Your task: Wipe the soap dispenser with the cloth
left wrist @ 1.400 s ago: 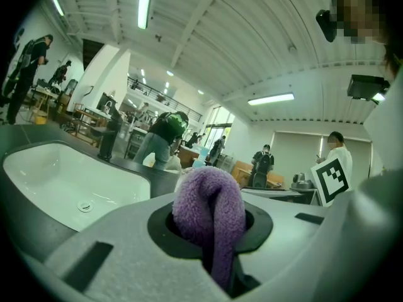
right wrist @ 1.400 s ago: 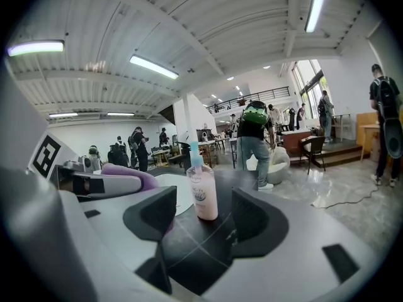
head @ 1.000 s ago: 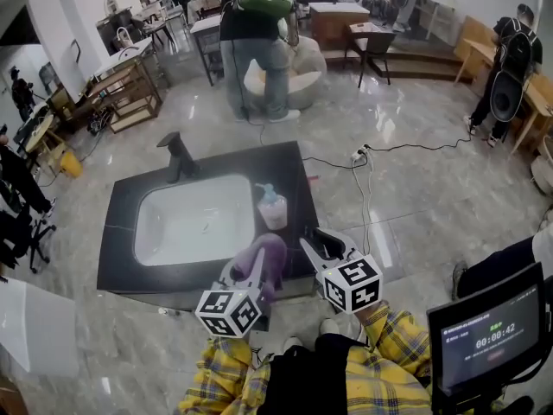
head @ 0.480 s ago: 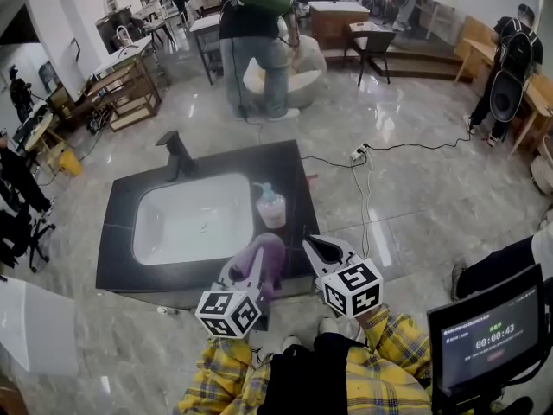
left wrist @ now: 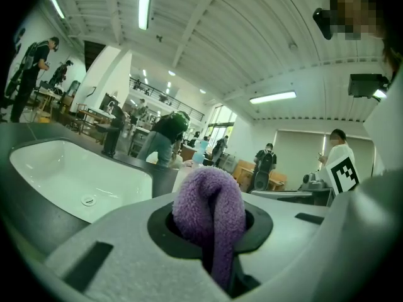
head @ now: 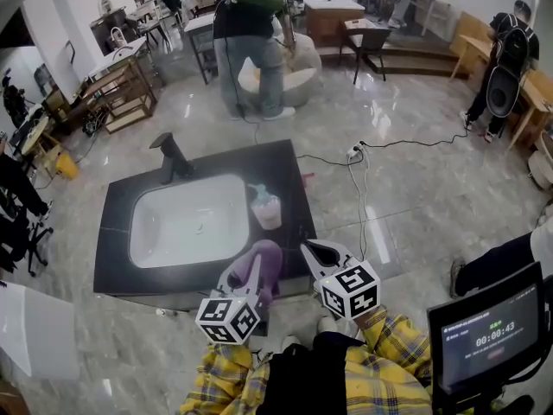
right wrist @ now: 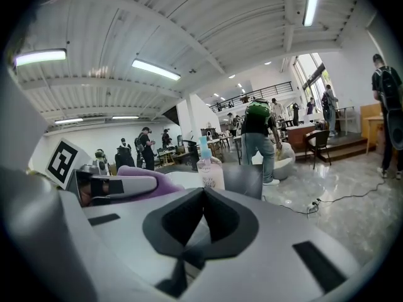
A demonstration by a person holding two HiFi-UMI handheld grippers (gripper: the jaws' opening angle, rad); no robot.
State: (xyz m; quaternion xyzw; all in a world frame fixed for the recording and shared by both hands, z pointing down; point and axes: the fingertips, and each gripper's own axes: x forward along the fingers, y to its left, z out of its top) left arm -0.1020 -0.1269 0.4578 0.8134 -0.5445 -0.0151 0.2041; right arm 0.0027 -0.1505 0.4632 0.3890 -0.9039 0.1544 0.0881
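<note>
The soap dispenser [head: 265,206], a pale pink bottle with a light blue pump, stands on the black counter [head: 117,266] at the white basin's right edge. My left gripper [head: 258,261] is shut on a purple cloth [head: 265,259], just before the counter's front edge and short of the bottle. The cloth [left wrist: 209,209] bulges out between the jaws in the left gripper view. My right gripper [head: 311,249] hovers right of the cloth; its jaws have just been closing and are shut with nothing between them. In the right gripper view the dispenser [right wrist: 210,168] stands straight ahead of the right gripper [right wrist: 203,192].
A white basin [head: 186,219] with a dark faucet [head: 168,156] fills the counter's middle. A person [head: 251,41] stands beyond the counter. A power strip and cable [head: 354,154] lie on the glossy floor to the right. A monitor [head: 488,335] stands at the lower right.
The right gripper's jaws have gone from spread apart to shut, with nothing in them. The left gripper and cloth have stayed in place.
</note>
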